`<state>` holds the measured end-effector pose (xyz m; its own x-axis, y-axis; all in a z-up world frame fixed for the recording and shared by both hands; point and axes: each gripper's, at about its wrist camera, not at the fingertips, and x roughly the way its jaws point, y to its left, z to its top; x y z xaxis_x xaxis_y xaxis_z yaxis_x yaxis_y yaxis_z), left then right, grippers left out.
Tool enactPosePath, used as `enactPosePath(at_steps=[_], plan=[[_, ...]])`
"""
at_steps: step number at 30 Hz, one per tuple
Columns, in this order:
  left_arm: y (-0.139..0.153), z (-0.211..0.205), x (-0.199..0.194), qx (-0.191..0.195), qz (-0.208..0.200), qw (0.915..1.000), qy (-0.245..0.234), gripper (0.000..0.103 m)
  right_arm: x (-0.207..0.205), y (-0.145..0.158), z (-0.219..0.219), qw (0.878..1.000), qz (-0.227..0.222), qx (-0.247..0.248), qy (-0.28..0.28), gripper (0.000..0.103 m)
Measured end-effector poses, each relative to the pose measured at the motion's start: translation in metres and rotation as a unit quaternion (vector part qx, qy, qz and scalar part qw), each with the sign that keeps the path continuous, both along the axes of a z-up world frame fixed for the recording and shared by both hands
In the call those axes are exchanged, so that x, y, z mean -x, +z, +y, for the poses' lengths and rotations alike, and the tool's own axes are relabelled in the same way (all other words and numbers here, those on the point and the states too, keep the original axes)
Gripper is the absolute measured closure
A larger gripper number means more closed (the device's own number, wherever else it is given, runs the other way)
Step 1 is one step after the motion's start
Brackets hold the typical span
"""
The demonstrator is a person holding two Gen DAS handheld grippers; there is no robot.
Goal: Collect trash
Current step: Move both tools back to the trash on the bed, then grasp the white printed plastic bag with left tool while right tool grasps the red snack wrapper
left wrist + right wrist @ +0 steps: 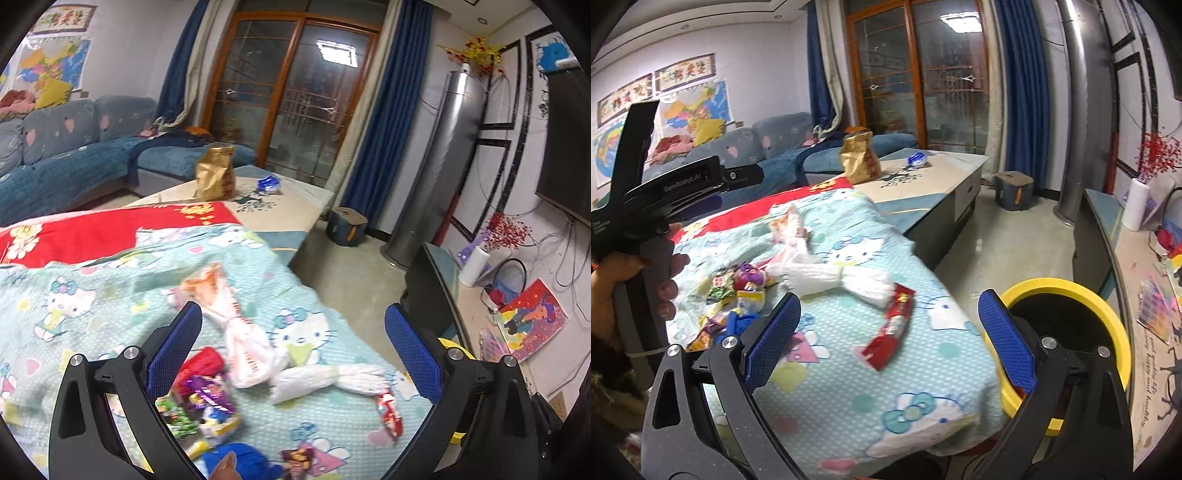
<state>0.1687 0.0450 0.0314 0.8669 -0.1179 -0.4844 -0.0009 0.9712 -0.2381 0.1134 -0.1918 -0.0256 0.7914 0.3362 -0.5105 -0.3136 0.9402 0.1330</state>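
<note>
Trash lies on a Hello Kitty blanket [92,295] [849,387]. A twisted white plastic bag [251,354] [827,275] lies in the middle. A red snack wrapper [892,326] [389,410] lies to its right. A pile of colourful wrappers [201,402] [738,291] lies to its left. My left gripper [293,328] is open and empty above the bag. My right gripper [890,317] is open and empty over the red wrapper. A yellow-rimmed black bin [1067,295] stands right of the blanket.
A coffee table [295,210] [945,173] beyond holds a gold bag [216,173] [858,157] and a blue wrapper [269,183]. A sofa [66,162] is far left. A TV cabinet [1145,280] with a paper roll stands right. My left gripper's body [665,192] shows in the right wrist view.
</note>
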Motion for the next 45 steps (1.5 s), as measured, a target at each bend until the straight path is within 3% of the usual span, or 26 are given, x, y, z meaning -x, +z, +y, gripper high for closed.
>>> enactPosePath(at_steps=[13,21,25,30,32,35,37,45], plan=[[-0.020,0.042,-0.012,-0.003,0.050,0.9984,0.028,0.007,-0.020,-0.018,0.032,0.999,0.033,0.021,0.026,0.014],[-0.042,0.039,-0.059,0.045,0.113,0.9926,-0.008,0.008,-0.044,-0.046,0.029,0.997,0.080,0.022,0.003,0.014],[-0.057,0.035,-0.083,0.059,0.146,0.9875,-0.014,0.019,-0.054,-0.059,0.024,0.995,0.100,0.017,-0.010,0.015],[-0.079,0.030,-0.106,0.063,0.188,0.9801,-0.007,0.025,-0.069,-0.079,0.022,0.989,0.144,0.008,-0.010,0.040],[-0.086,0.030,-0.111,0.060,0.202,0.9775,0.002,0.028,-0.071,-0.086,0.021,0.987,0.159,0.006,-0.008,0.060],[-0.093,0.027,-0.114,0.049,0.212,0.9760,0.005,0.035,-0.069,-0.090,0.018,0.987,0.161,0.008,-0.015,0.080],[-0.098,0.026,-0.116,0.045,0.220,0.9744,0.007,0.038,-0.067,-0.089,0.013,0.986,0.165,-0.001,-0.012,0.087],[-0.110,0.023,-0.115,0.027,0.228,0.9732,0.012,0.061,-0.052,-0.082,-0.002,0.986,0.164,-0.016,-0.020,0.087]])
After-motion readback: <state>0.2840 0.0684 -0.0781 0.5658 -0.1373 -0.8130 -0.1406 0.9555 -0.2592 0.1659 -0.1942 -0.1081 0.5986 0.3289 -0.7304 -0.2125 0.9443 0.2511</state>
